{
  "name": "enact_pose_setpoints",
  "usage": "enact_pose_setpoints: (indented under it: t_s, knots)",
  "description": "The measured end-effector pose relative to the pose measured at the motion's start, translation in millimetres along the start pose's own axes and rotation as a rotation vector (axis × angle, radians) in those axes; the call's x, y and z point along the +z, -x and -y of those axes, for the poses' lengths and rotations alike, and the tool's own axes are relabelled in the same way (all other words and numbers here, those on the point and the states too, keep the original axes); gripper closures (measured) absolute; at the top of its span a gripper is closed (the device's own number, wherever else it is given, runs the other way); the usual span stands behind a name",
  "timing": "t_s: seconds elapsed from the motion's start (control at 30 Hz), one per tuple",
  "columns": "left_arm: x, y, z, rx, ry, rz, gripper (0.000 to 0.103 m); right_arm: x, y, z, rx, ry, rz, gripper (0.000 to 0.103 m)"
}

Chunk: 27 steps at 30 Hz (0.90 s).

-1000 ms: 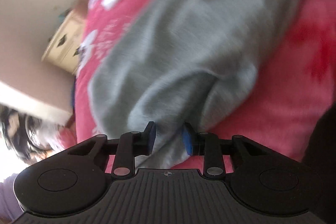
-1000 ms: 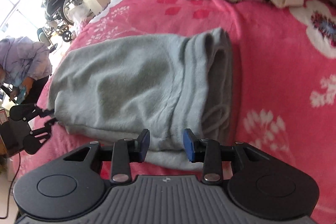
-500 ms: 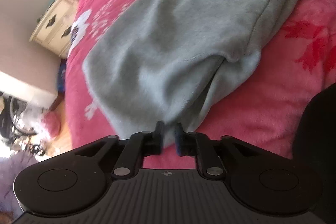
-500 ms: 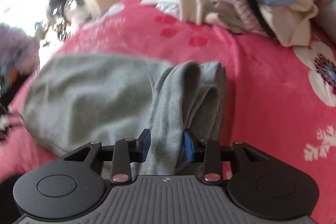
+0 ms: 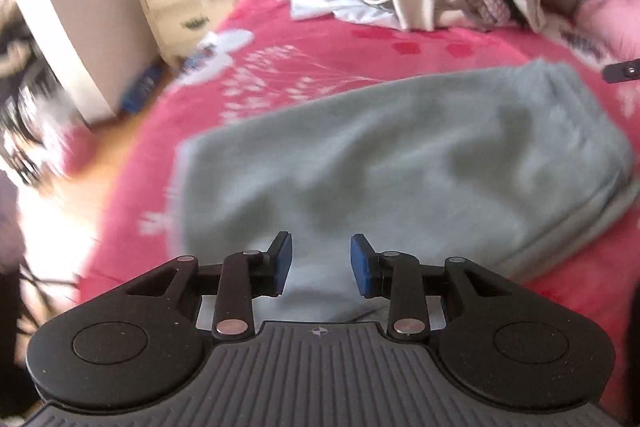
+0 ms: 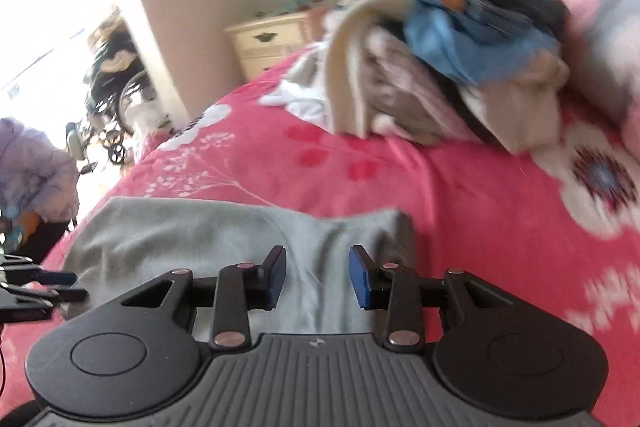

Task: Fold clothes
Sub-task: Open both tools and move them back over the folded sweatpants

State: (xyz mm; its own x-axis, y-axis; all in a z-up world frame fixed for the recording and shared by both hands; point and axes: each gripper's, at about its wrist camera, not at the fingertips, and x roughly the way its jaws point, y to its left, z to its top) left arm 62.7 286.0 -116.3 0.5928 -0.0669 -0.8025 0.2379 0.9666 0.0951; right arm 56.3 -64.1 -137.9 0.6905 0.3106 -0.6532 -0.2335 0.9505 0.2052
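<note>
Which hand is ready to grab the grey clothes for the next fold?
Probably the right hand-held gripper: a ridge of the grey garment runs between its pads. The left hand-held gripper has just been opening its jaws, and the cloth lies loose beneath them.

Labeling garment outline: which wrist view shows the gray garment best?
Left wrist view: the gray garment lies nearly whole on the pink bedspread, though blurred. The right wrist view shows only its near part, partly hidden behind the right gripper.
</note>
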Motion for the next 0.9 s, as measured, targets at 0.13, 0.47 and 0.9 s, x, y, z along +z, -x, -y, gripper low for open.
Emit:
enact_pose_setpoints:
  t_s: [0.13,0.47,0.9]
  knots:
    - [-24.7,-35.8,-1.6,0.012,0.103,-0.082,0.071,-12.7,-52.4,13.0,-0.091,-0.018,-0.077,0.083]
    - [-37.3,-21.7,-26.8,-0.031,0.292,0.004,0.071,14.7,-25.7,-7.6,-0.095,-0.025,0.013,0.088]
    - [-61.5,-5.6,-58.8,-0.052,0.517,0.015,0.070,24.0,-61.0,-65.7,0.011,0.034,-0.017,0.094]
